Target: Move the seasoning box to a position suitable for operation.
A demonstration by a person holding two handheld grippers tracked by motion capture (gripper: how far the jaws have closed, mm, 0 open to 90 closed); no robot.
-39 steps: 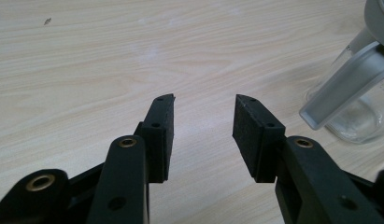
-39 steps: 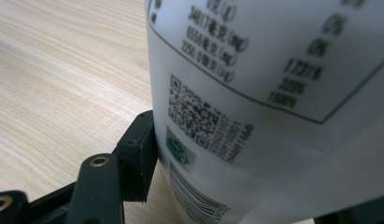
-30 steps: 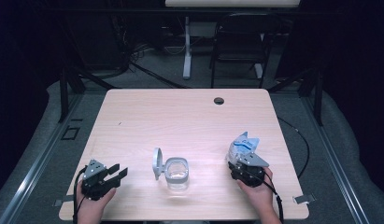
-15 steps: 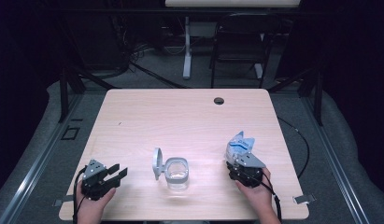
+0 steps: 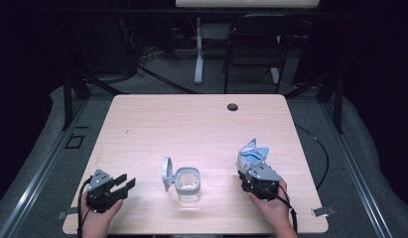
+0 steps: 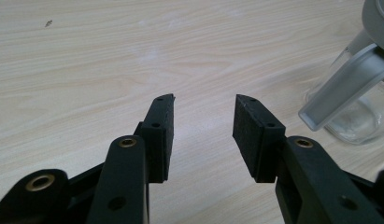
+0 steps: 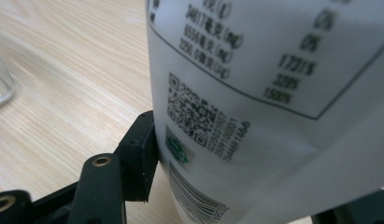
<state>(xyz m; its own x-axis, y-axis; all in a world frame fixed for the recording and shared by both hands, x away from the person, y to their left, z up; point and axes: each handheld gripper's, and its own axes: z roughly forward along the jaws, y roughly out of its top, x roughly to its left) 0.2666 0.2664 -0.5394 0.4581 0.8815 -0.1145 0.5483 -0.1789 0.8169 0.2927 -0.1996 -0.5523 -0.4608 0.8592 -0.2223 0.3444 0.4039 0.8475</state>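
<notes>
Nearby, open-lidded glass jar (image 5: 188, 184), seemingly empty.

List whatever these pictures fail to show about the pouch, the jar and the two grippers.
- Pouch: top and right side cut off by the right gripper view's edges; upper print blurred; too small to read in the high view.
- Right gripper: one jaw hidden behind the pouch in its own view.
- Jar: cut off by the left gripper view's right edge; contents indiscernible through the glass.
- Left gripper: body below the frame.
</notes>
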